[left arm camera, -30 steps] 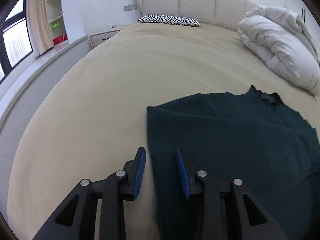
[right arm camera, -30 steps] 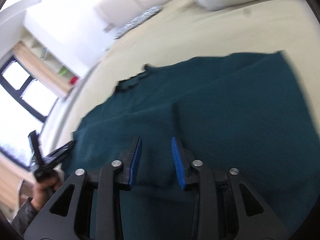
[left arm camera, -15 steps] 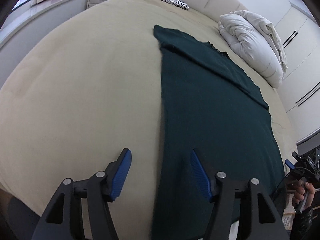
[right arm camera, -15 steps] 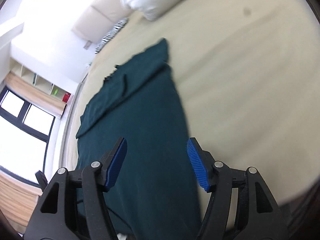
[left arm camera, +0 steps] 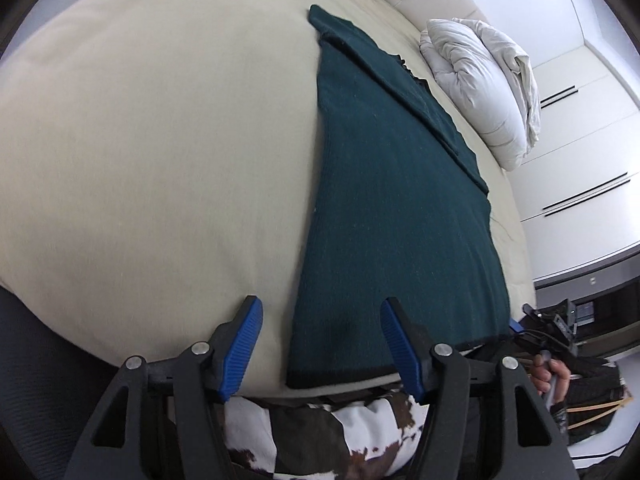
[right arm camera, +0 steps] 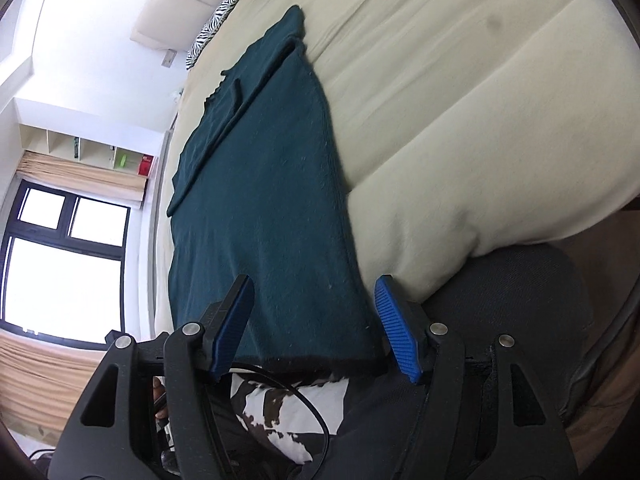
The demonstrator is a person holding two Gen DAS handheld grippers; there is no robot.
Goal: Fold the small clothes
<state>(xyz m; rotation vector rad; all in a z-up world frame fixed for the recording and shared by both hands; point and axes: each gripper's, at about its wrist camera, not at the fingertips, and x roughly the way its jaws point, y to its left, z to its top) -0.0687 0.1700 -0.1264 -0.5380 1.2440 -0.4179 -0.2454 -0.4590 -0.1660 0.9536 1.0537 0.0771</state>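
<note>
In the left wrist view, the left gripper (left arm camera: pixel 322 344) hangs wide apart and empty over the near hem corner of the dark green knitted sweater (left arm camera: pixel 396 208), which lies lengthwise on the cream bed cover (left arm camera: pixel 160 140) with sleeves apparently folded in. In the right wrist view, the right gripper (right arm camera: pixel 314 322) gapes likewise over the other hem corner; the step looks like the bottom-to-collar fold, so each must next pinch its corner.

A: Room? Beige bed (left arm camera: pixel 152 152) filling most of it, padded headboard (right arm camera: pixel 180 4) sitting against a white wall.
B: Daylight coming through the window (right arm camera: pixel 60 264); white wardrobe (left arm camera: pixel 580 140) standing bedside.
</note>
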